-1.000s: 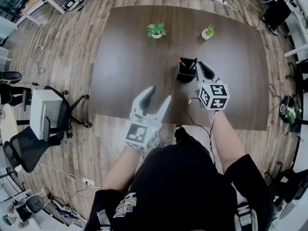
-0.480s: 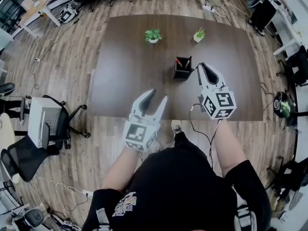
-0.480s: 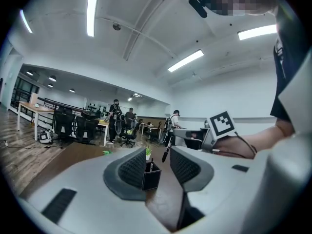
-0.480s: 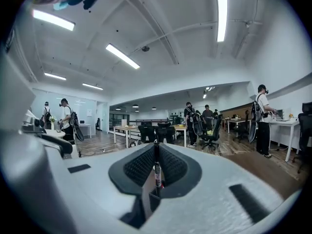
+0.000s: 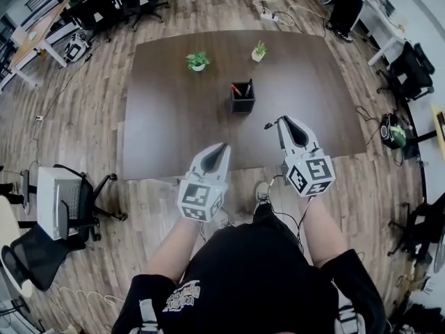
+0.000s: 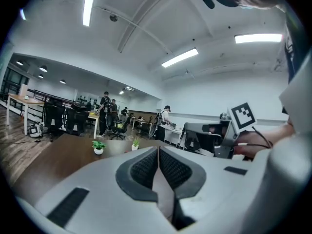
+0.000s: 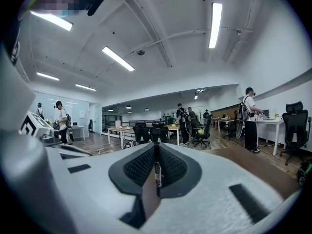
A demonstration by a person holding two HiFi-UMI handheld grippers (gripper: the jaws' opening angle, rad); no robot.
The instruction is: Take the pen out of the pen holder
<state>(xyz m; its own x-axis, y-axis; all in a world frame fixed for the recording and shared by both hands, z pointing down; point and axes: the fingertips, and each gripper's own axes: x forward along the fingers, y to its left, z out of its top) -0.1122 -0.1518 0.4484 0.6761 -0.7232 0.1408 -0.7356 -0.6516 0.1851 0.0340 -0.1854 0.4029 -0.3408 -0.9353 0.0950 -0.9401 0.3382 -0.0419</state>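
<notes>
The right tool (image 5: 285, 120) is clamped on a slim black pen (image 7: 157, 172) and holds it above the near part of the dark brown wooden worktop (image 5: 174, 117). It is well apart from the black square pen holder (image 5: 242, 104), where a red-tipped pen (image 5: 236, 89) and a dark pen (image 5: 248, 87) stand. The left tool (image 5: 220, 150) is closed with nothing between its jaws, by the worktop's front edge.
</notes>
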